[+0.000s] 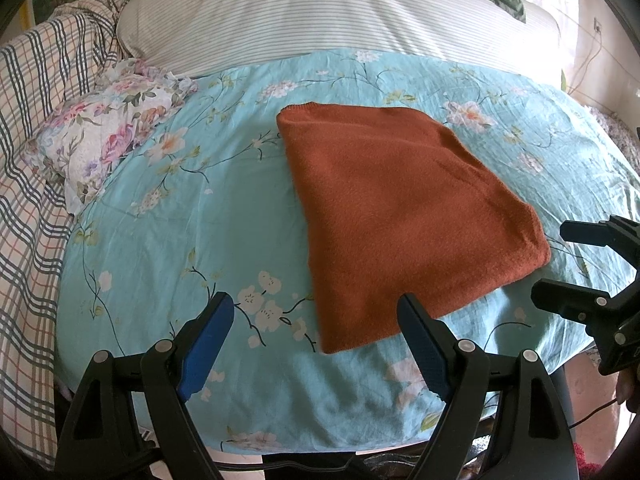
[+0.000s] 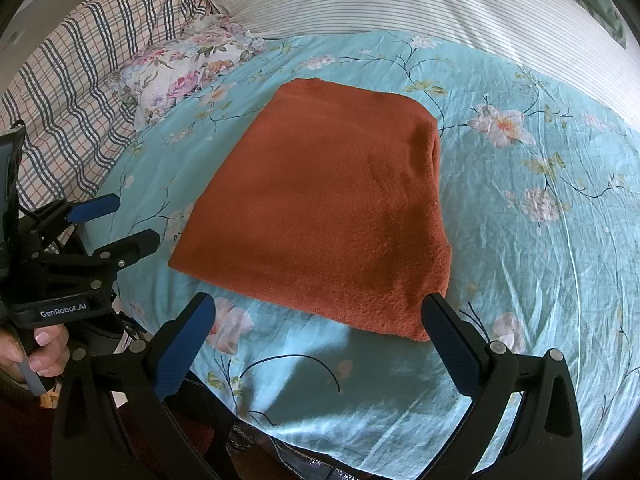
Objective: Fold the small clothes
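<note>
A rust-orange knit garment [image 1: 404, 216], folded into a flat rectangle, lay on a turquoise floral bedsheet [image 1: 192, 216] just ahead of both hand-held grippers. The left gripper [image 1: 316, 312] and right gripper [image 2: 316, 312] hovered with jaws spread wide and empty, the garment's near edge just beyond their fingertips.

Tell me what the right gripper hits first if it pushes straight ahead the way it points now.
Most likely the near edge of the folded rust-orange garment: the open right gripper points down at it. Depth is unclear, so it might touch the floral sheet first.
</note>
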